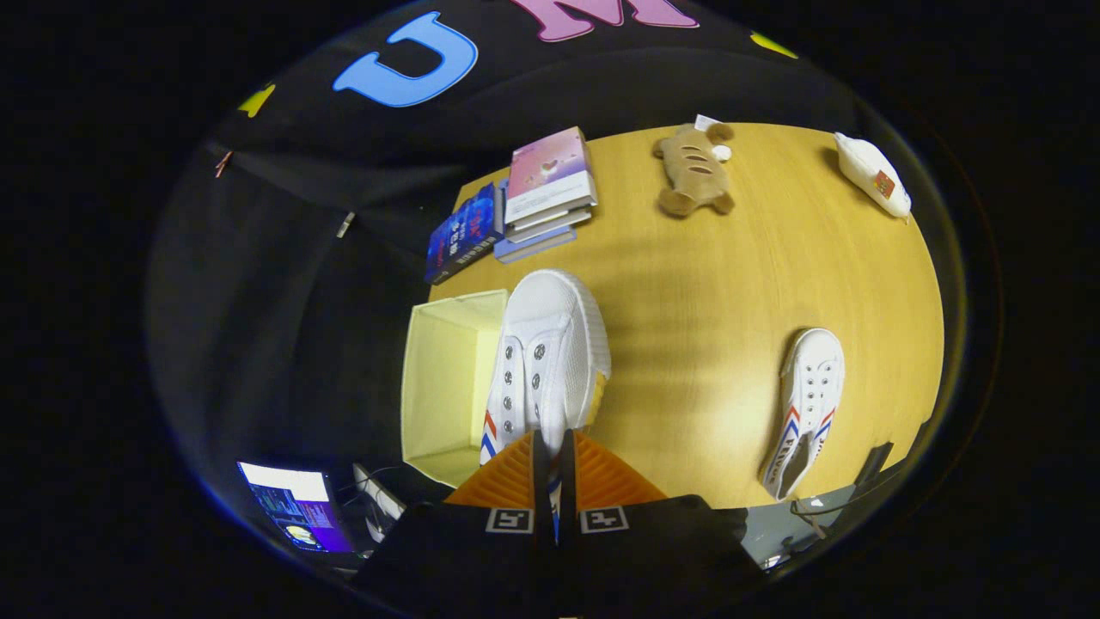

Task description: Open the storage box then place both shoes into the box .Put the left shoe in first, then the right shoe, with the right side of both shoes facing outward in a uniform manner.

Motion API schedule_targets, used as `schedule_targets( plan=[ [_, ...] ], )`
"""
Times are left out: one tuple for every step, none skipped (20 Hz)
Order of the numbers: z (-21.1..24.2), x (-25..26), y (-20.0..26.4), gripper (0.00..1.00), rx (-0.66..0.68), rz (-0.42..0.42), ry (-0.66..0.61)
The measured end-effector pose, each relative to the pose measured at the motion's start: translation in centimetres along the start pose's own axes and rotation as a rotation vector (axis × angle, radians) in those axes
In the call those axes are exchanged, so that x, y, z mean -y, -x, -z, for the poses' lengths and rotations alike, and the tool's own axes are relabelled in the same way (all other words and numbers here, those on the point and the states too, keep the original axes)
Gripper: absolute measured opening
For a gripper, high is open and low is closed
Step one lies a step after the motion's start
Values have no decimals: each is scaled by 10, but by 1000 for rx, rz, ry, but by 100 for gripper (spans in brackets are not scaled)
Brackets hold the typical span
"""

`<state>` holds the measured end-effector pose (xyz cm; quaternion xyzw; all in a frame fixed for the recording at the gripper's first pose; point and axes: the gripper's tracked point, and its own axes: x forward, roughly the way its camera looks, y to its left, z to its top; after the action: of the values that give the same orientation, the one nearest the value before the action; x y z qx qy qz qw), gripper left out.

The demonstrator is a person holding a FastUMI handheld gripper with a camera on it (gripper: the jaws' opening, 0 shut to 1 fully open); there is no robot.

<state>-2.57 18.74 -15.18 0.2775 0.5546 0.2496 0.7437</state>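
Gripper view: looks down on the scene from above, along the two fingers.
Worktop point(730, 284): wooden, it carries all the things.
Storage box point(443, 378): pale yellow, already open, at the edge of the worktop, just beside the held shoe on one side.
Held shoe point(546, 352): white sneaker, hanging just ahead of the claw, its long axis in line with the fingers, toe pointing away; it partly overlaps the rim of the box.
Second shoe point(808, 404): lies on the worktop, well apart, on the side away from the box.
Claw point(554, 456): clenched on the heel end of the held shoe, both fingers pressing on it.
Key relation: the box opening is to the side of the shoe, not under it, so I judge a short sideways move is needed before lowering.
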Motion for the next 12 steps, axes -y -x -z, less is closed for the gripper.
schedule_targets(
  plan=[
    [-2,-16,-2,5,-6,-21,4],
    [-2,-31,-6,5,-14,-36,5],
    [-2,-47,-12,5,-21,-48,8],
    [-2,-60,-19,5,-28,-54,8],
    [-2,-73,-26,5,-34,-59,4],
    [-1,-85,-34,5,-44,-62,5],
    [0,-95,-44,5,-54,-60,0],
    [8,-108,-53,5,-65,-58,-5],
    [7,-115,-64,5,-73,-51,-12],
    [6,-121,-75,5,-80,-42,-14],
    [5,-126,-85,5,-88,-30,-16],
    [6,-129,-95,5,-92,-20,-16]
  ],
)
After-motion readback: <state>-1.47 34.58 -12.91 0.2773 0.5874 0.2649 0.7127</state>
